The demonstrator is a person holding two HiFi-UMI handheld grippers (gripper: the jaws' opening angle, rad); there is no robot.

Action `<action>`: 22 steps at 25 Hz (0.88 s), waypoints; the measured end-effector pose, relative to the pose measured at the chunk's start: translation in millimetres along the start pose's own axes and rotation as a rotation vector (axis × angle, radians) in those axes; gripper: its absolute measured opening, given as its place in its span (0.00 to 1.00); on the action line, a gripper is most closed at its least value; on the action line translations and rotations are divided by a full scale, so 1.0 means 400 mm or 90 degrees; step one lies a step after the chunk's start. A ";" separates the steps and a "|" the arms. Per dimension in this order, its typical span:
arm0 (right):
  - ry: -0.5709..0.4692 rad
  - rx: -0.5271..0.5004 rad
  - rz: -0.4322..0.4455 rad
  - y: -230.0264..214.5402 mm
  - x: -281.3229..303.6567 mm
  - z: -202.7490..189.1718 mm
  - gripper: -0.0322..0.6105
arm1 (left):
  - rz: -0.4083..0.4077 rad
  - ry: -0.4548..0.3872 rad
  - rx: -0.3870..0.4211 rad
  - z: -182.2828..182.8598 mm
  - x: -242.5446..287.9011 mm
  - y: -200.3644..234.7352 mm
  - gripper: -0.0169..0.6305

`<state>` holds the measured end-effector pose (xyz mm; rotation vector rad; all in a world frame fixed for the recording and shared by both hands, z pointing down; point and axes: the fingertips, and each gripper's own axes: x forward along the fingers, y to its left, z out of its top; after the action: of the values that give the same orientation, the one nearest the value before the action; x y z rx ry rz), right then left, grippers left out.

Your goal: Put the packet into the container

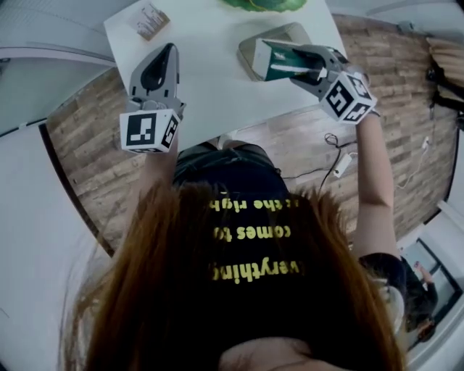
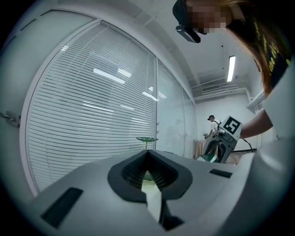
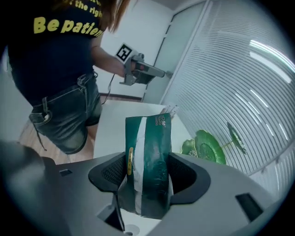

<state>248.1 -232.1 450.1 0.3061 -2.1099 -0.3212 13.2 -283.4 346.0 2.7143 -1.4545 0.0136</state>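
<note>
A dark green packet with a white stripe (image 3: 148,159) stands upright between the jaws of my right gripper (image 3: 147,177), which is shut on it. In the head view that packet (image 1: 280,61) hangs over a shallow grey container (image 1: 288,33) at the right of the white table (image 1: 210,87), with the right gripper (image 1: 296,69) reaching in from the right. My left gripper (image 1: 168,51) hovers over the table's left part, jaws together and holding nothing. In its own view the left gripper (image 2: 148,177) shows only a thin slit.
A small holder with cards (image 1: 151,20) sits at the table's far left corner. A green leaf-shaped dish (image 3: 205,150) lies at the far edge near the blinds. The person's body stands close against the near table edge. Cables lie on the wood floor (image 1: 337,163).
</note>
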 end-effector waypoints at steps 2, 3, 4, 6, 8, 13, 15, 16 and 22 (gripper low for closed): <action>0.019 -0.040 0.037 0.006 0.009 -0.002 0.50 | 0.016 -0.001 -0.001 0.003 -0.014 0.022 0.03; 0.024 -0.048 0.046 0.005 0.015 -0.007 0.50 | 0.022 -0.002 -0.001 0.003 -0.019 0.032 0.03; 0.028 -0.053 0.053 0.003 0.021 -0.013 0.49 | 0.026 -0.001 -0.002 0.003 -0.022 0.039 0.03; 0.037 -0.061 0.067 -0.004 0.035 -0.027 0.50 | 0.032 0.000 -0.007 0.003 -0.026 0.047 0.03; 0.052 -0.074 0.087 -0.016 0.055 -0.048 0.50 | 0.038 -0.001 -0.009 0.003 -0.032 0.054 0.03; 0.101 -0.126 0.157 -0.041 0.130 -0.117 0.49 | 0.072 -0.005 -0.006 0.008 -0.061 0.082 0.03; 0.116 -0.147 0.192 -0.040 0.165 -0.132 0.49 | 0.085 -0.005 -0.005 0.011 -0.072 0.093 0.03; 0.125 -0.159 0.208 -0.037 0.185 -0.143 0.49 | 0.091 -0.005 -0.005 0.011 -0.078 0.099 0.03; 0.155 -0.193 0.290 0.003 0.284 -0.184 0.49 | 0.129 -0.002 0.000 0.016 -0.112 0.130 0.03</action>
<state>251.3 -277.5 577.8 -0.2972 -1.7947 -0.3076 -55.0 -275.0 340.5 2.5549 -1.7232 0.0199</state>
